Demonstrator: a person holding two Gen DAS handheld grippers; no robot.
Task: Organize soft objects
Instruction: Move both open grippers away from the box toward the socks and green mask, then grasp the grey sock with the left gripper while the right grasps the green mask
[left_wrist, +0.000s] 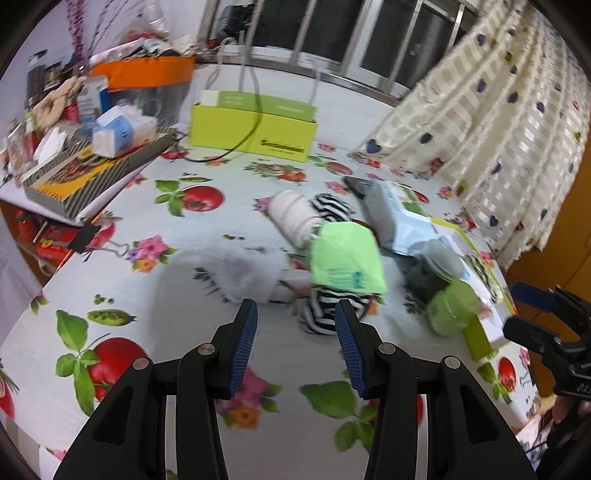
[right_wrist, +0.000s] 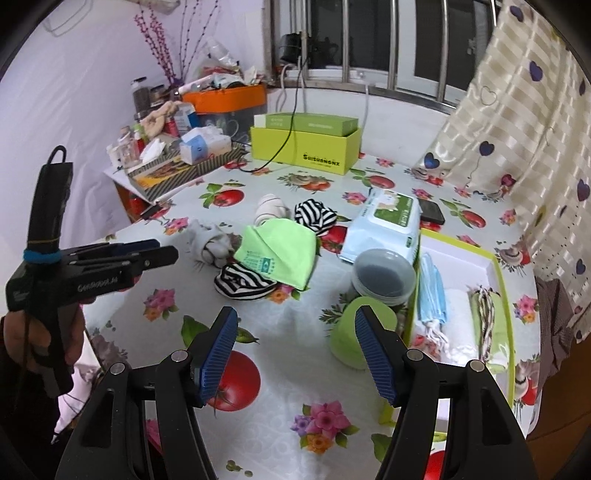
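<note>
- Far left on the surface (right_wrist: 295, 317), a pale grey fluffy cloth (right_wrist: 210, 243) lies loose, touching the heap of soft things beside it.
- Left gripper (left_wrist: 295, 317) hovers low, its fingers (left_wrist: 245, 332) spread wide and holding nothing; the near striped sock (left_wrist: 325, 314) sits just ahead, partly behind the right-hand pad.
- Middle of the heap: a green folded cloth (right_wrist: 279, 254) drapes over that striped sock (right_wrist: 243, 282), with a rolled white sock (right_wrist: 269, 208) and a 2nd striped sock (right_wrist: 316, 216) behind it.
- Right gripper (right_wrist: 295, 339) also hangs above the surface with fingers (right_wrist: 218, 350) wide apart, empty; a small green roll (right_wrist: 351, 343) lies just beside its right pad.
- Further right, a wipes pack (right_wrist: 384, 225) and a grey lidded tub (right_wrist: 384, 275) crowd the tray edge.
- Far right, the white tray with green rim (right_wrist: 502, 288) already holds blue masks (right_wrist: 432, 291) and folded towels, so sorting looks partway done.
- My read: we're between picks, lining up the next grab. Likely the striped sock for the left, needing a push forward and down, then a squeeze without snagging the green cloth on top.
</note>
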